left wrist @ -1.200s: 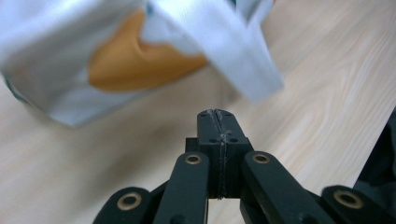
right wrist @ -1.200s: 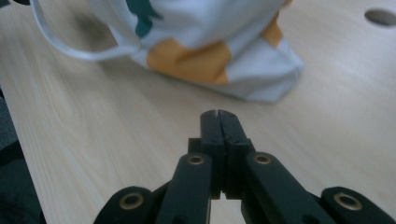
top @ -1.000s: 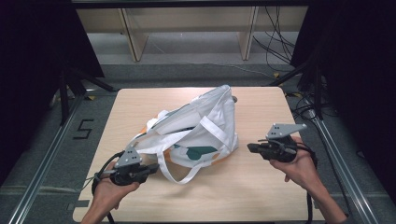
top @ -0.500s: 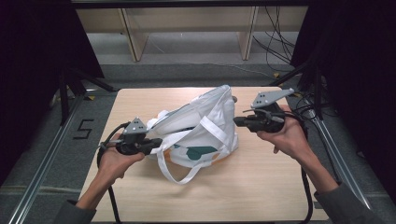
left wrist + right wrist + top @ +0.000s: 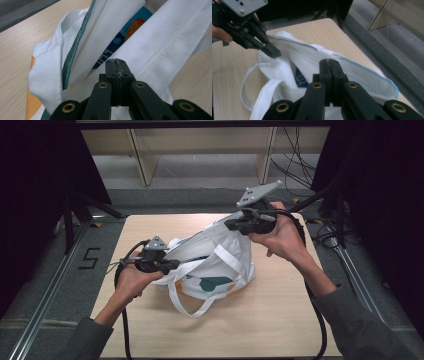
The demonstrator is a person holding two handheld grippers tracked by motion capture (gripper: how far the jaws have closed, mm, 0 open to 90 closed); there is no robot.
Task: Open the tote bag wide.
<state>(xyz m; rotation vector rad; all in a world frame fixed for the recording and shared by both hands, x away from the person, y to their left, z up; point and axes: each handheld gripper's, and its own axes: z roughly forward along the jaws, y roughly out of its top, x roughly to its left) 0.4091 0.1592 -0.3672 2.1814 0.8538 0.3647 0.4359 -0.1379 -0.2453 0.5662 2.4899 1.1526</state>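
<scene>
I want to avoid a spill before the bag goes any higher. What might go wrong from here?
1. The left gripper and right gripper each pinch only a thin edge of the tote bag; the cloth may slip free.
2. The right side is raised higher, so the blue packet inside could slide toward the low end or out.
3. The loose strap lies on the table and may snag.

Even, soft overhead light on the table (image 5: pixel 280 320); dark surroundings; faint shadows; near fingers (image 5: pixel 111 75) slightly blurred.
</scene>
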